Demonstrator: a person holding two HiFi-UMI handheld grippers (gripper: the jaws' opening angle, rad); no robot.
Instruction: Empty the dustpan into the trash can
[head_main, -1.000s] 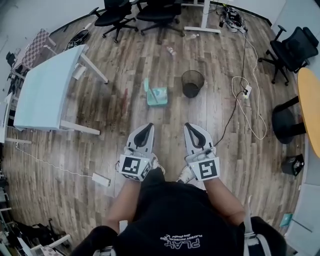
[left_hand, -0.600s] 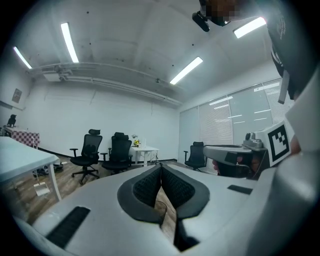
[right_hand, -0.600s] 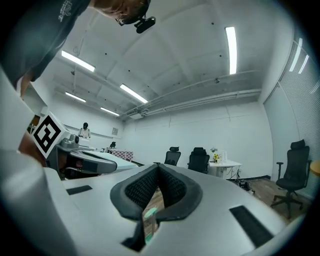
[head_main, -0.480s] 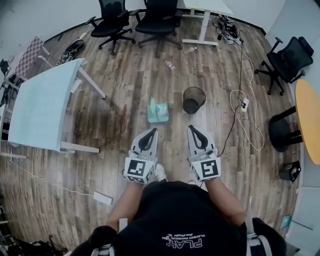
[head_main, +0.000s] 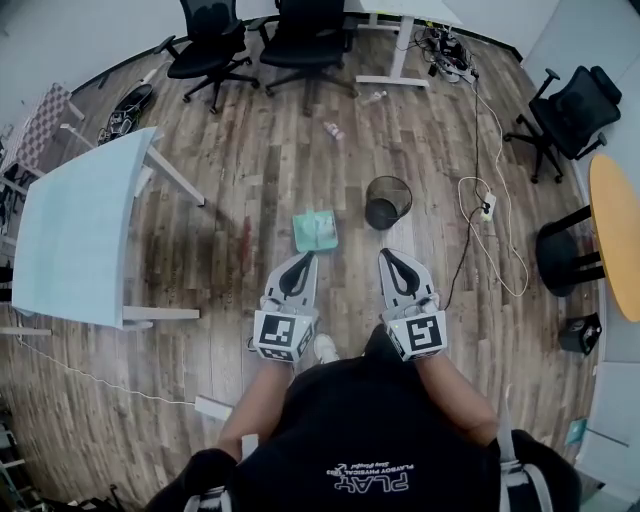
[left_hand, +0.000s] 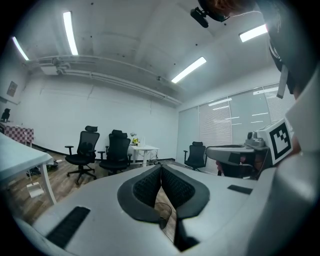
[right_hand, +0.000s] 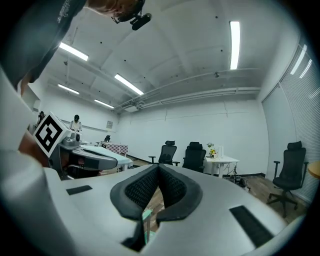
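Approach step: reaching for the dustpan (head_main: 315, 230).
The left hand-held gripper (head_main: 303, 258) and right hand-held gripper (head_main: 388, 254) are both pressed together, empty. The dustpan lies on the floor just ahead of them, beside the trash can (head_main: 388, 202). Next, probably: spread the jaws and grasp the dustpan.

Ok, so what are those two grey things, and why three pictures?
No robot here: a person holds a two-jaw gripper in each hand. One picture comes from a camera on the person's head, looking down at the left gripper and right gripper. The other two come from cameras riding on each gripper, looking along its jaws. Both grippers are shut and hold nothing. Ahead on the wooden floor sit a green dustpan and a black mesh trash can.
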